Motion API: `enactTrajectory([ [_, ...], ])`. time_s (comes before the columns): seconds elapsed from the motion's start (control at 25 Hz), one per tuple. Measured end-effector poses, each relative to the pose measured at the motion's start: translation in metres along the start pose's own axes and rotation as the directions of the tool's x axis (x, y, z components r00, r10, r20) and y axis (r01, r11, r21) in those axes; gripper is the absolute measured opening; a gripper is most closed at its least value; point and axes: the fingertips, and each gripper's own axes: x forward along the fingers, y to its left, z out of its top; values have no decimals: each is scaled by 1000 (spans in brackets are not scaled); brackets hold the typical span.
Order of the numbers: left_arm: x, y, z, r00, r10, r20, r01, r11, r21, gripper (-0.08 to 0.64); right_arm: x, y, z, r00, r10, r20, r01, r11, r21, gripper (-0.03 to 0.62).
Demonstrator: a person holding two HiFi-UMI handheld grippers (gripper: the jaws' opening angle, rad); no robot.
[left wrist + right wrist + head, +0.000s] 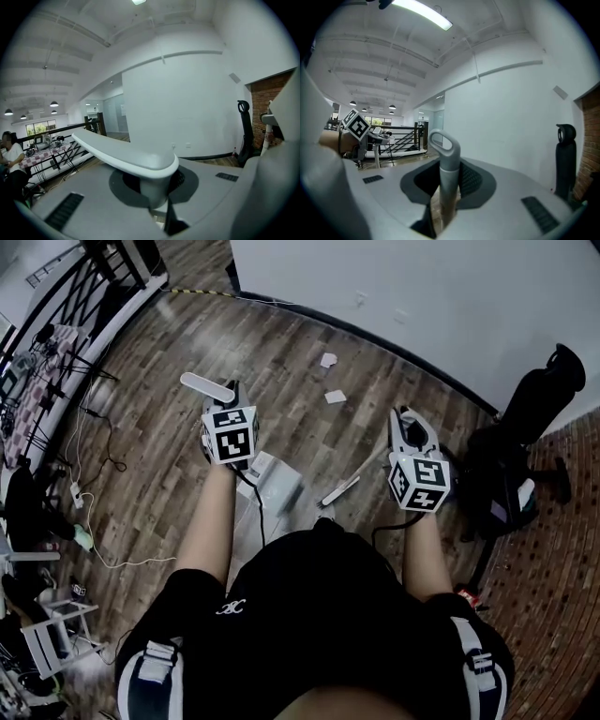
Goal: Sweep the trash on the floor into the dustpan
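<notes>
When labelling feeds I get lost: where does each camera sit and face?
Head view: on the person's head, looking steeply down at the floor; forearms, left gripper and right gripper show.
Left gripper view: on that gripper, facing the white wall; its fingers shut on the dustpan handle.
Right gripper view: likewise, same wall; fingers shut on the broom handle.
All three share the black chair.

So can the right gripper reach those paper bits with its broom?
Probably yes. The right gripper holds the broom, and only open floor lies between it and the paper bits.
</notes>
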Motion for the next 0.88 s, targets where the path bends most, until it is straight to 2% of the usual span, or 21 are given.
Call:
enactTrajectory([
  [0.12,16,-8,18,1000,13,-9,-13,1000,-6,26,20,-14,5,999,29,13,-29,1000,4,83],
  [0.28,35,-16,43,999,24,28,-23,1000,-17,26,44,-33,7,998,59,12,-59,998,4,83],
  [0.64,87,-35,93,995,69,69,-67,997,-26,26,87,-82,8,996,93,2,-93,996,18,83],
  [0.88,111,-40,114,993,75,90,-73,997,-30,26,108,-96,6,995,95,-9,-95,996,-3,83],
])
